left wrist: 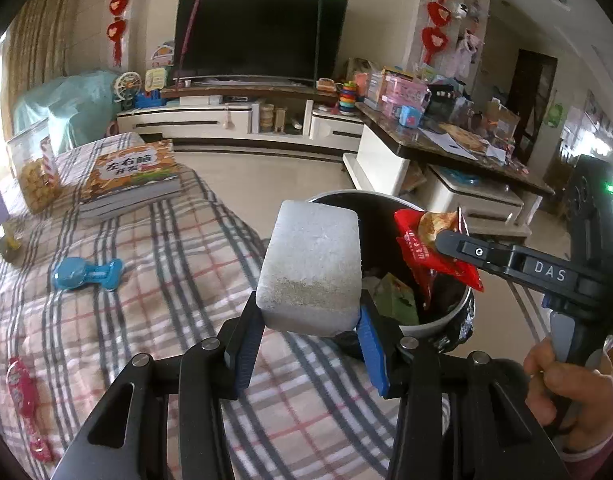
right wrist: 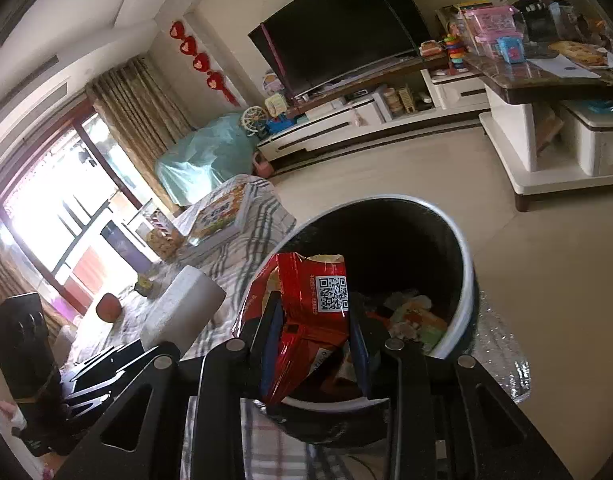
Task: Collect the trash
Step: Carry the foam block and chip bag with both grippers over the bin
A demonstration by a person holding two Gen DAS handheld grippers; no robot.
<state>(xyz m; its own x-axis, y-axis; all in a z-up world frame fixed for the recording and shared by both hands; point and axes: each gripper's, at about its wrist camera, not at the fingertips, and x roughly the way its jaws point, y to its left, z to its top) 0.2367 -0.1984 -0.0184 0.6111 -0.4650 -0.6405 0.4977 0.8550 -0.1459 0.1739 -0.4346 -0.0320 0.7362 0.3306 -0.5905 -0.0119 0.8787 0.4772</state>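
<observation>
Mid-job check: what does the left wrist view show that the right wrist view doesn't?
Left wrist only: a blue clip and a pink wrapper lying on the plaid cover.
Right wrist only: the QR code on the red snack bag, and the bright window.
Both: the white foam block, the red snack bag and the trash bin.

One foam block (left wrist: 312,268), one red wrapper (right wrist: 306,316), one bin (right wrist: 458,264) — two tongs, one book (left wrist: 132,176).

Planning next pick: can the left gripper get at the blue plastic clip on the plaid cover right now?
Probably not yet: the left gripper is shut on a white foam block. The blue plastic clip itself lies uncovered.
</observation>
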